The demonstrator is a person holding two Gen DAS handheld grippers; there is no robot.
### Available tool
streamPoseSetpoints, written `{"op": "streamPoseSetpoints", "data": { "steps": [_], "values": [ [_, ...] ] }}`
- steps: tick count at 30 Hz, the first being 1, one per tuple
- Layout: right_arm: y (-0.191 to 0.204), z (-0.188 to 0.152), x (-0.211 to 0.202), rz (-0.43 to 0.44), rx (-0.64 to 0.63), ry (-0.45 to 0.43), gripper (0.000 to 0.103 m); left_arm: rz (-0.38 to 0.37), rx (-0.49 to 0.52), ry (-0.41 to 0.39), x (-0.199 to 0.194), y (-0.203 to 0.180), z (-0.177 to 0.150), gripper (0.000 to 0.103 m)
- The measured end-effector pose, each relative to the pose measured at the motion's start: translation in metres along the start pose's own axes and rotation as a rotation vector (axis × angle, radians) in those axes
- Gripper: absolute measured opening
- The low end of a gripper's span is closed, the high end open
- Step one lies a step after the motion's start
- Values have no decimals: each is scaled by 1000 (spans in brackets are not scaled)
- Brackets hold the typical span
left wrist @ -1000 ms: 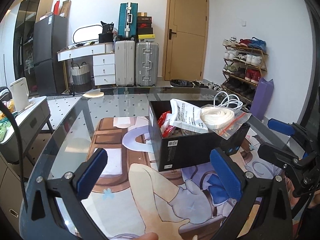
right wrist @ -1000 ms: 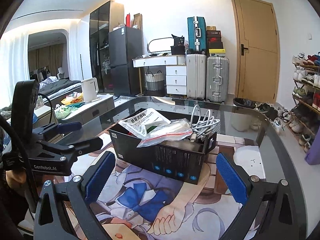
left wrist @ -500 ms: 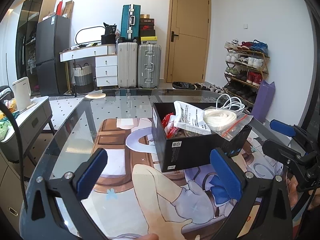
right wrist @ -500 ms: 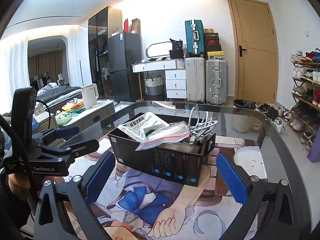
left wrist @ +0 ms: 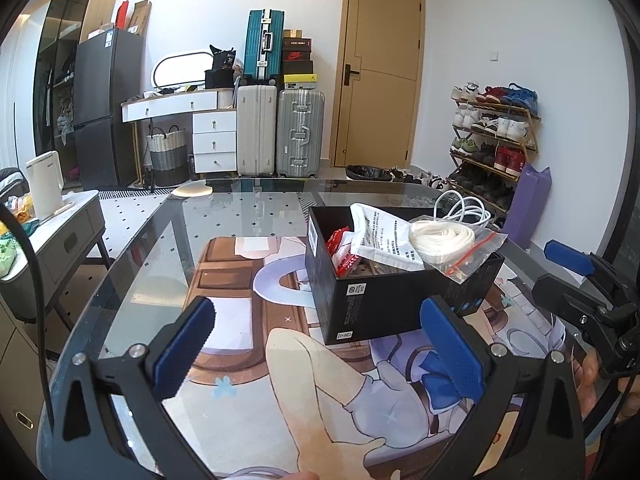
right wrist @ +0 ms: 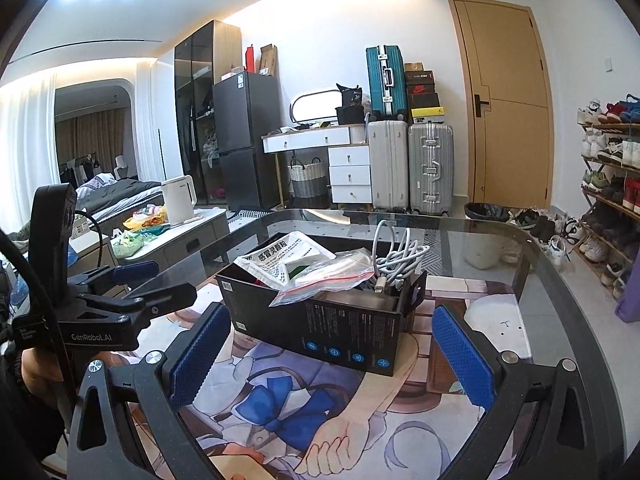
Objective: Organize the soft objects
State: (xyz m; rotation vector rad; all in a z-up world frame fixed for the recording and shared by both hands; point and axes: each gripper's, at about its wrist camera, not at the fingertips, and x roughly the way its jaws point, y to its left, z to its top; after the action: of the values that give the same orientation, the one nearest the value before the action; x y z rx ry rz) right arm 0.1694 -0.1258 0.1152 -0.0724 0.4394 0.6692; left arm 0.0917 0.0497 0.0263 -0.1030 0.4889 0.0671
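Note:
A black open box (left wrist: pixel 396 300) stands on the printed mat on the glass table; it also shows in the right wrist view (right wrist: pixel 332 320). It holds a white printed pouch (left wrist: pixel 384 236), a red packet (left wrist: pixel 340 248), a clear zip bag with a white coil (left wrist: pixel 452 244) and a white cable (right wrist: pixel 400 256). My left gripper (left wrist: pixel 320 348) is open and empty, in front of the box. My right gripper (right wrist: pixel 328 352) is open and empty, in front of the box. Each gripper shows in the other's view, the right one (left wrist: pixel 580 292) right of the box and the left one (right wrist: pixel 132 296) left of it.
The glass table (left wrist: pixel 240 216) has a rounded far edge, and the printed mat (left wrist: pixel 240 320) covers its near part. A low side cabinet (left wrist: pixel 64 236) with a white kettle stands left. Suitcases, drawers, a door and a shoe rack (left wrist: pixel 492 144) line the far walls.
Both grippers have drawn back and lifted a little, so the box looks smaller and farther in both views. Both stay open and empty. The box has not moved.

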Motion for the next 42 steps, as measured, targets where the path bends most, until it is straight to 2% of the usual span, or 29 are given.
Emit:
{"op": "streamPoseSetpoints", "data": {
  "steps": [42],
  "values": [
    [4,-1,1,-7,-13,2,102,11,13,-8,-2,-4,1,103]
  ]
}}
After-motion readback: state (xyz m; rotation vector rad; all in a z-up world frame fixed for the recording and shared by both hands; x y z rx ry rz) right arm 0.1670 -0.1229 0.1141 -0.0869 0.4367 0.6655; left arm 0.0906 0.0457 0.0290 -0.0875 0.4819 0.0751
